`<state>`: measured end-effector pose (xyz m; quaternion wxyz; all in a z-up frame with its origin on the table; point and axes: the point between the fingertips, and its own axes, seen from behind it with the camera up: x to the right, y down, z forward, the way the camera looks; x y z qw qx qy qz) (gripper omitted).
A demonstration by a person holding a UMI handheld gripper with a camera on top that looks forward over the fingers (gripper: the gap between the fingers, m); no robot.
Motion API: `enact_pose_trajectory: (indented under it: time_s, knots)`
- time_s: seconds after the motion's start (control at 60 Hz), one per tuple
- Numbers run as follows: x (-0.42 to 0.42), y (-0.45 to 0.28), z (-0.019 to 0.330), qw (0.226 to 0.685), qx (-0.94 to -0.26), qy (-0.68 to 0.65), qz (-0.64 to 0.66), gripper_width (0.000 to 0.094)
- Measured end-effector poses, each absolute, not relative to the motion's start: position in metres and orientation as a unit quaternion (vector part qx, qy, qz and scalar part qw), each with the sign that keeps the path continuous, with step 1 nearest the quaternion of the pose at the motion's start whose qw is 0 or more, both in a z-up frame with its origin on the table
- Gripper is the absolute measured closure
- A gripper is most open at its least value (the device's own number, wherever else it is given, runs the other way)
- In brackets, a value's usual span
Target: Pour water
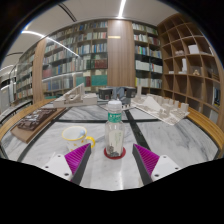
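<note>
A clear plastic bottle [114,128] with a white cap stands upright on a red coaster [114,153] mid-desk, a yellow cup [75,136] near its left.

We are in a library or reading room: tall bookshelves [75,55] packed with books line the far wall, open wooden cubbies [190,55] stand beside them, and a long pale table [115,170] lies under ceiling strip lights [122,8].

Water bottle [114,126] stands upright just ahead of parted fingers [78,157], blocking straight path; yellow cup [76,134] crowds left; bare tabletop [150,135] right of bottle.
</note>
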<state>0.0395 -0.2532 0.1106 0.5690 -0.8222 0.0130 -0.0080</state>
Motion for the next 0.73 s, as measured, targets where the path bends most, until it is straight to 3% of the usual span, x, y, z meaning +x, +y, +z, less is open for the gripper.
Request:
enact_pose_trajectory:
  time_s: [0.35,0.733]
  knots:
    - [0.045,-0.4,0.139,0.555,-0.832,0.028,-0.014,0.0083]
    - [0.045,-0.448,0.157,0.559,-0.829,0.021,-0.014,0.0084]
